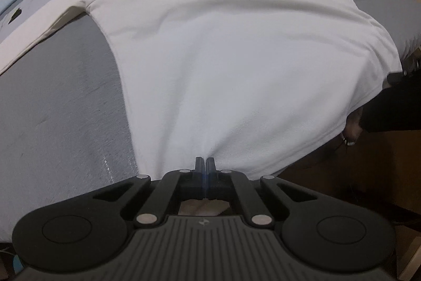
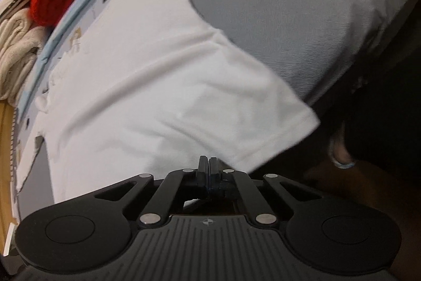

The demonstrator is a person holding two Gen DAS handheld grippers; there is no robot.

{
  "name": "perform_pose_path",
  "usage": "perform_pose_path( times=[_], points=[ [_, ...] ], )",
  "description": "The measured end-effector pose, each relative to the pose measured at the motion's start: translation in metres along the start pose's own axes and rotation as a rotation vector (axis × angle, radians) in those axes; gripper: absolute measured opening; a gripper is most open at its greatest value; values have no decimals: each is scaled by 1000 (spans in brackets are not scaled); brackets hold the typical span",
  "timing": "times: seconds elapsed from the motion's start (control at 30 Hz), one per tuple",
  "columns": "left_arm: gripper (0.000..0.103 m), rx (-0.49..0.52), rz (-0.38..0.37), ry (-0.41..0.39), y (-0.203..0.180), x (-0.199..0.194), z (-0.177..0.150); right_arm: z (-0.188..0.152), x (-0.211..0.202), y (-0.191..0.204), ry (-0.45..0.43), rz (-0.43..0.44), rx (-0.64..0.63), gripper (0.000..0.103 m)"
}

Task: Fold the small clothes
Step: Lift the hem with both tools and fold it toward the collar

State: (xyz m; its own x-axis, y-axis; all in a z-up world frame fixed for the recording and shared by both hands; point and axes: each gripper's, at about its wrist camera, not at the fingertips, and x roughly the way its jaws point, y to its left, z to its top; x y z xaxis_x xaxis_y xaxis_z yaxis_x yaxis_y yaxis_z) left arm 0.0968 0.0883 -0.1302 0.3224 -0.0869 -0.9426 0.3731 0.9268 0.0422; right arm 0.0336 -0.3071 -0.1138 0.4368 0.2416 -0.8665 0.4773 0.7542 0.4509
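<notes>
Jaws of both grippers pinching white shirt hem, bed edge

My left gripper points steeply down at the near hem of a white long-sleeved top, its 2 jaws pressed together with a pinch of the fabric puckered between them. The top lies spread flat on a grey mattress, 1 sleeve running off to the left and the other folded at the far right. At the right edge, a dark sleeve and part of a hand sit just beside the hem's corner.
</notes>
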Motion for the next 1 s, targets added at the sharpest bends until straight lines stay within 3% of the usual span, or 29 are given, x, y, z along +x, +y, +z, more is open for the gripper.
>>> perform_pose_path(
  times=[0.17,0.23,0.27,0.3,0.43,0.47,0.5,0.57,0.6,0.63,0.73,0.9,0.93,1.0],
  points=[
    [0,12,-3,55,3,2,-3,-3,5,-11,70,-29,56,5],
    [0,49,25,80,-1,5,-6,-4,10,-11,83,-10,72,32],
    [0,63,24,79,-2,5,-6,-4,10,-9,76,-10,78,56],
    [0,65,12,73,-5,-1,-10,-4,10,-9,61,-17,83,65],
    [1,14,-82,-37,-4,-19,-1,2,13,-11,24,0,120,61],
    [3,-11,-102,-69,-3,-23,3,3,15,-13,27,13,142,50],
    [6,-28,-112,-86,-3,-25,5,3,16,-16,32,25,162,30],
    [20,-60,-123,-99,-2,-25,11,2,14,-17,40,45,171,3],
    [31,-70,-124,-97,-3,-22,15,1,10,-16,35,41,163,3],
    [33,-75,-124,-94,-4,-20,17,0,6,-14,26,42,157,3],
    [33,-66,-118,-66,-8,-11,20,-1,-4,-14,25,19,129,3],
    [31,-24,-53,75,-8,11,13,-5,4,-19,92,-74,96,5],
    [31,-24,-52,81,-8,11,13,-5,3,-18,90,-94,88,6],
    [31,-32,-58,57,-7,6,14,-5,-1,-16,65,-147,65,23]
  ],
)
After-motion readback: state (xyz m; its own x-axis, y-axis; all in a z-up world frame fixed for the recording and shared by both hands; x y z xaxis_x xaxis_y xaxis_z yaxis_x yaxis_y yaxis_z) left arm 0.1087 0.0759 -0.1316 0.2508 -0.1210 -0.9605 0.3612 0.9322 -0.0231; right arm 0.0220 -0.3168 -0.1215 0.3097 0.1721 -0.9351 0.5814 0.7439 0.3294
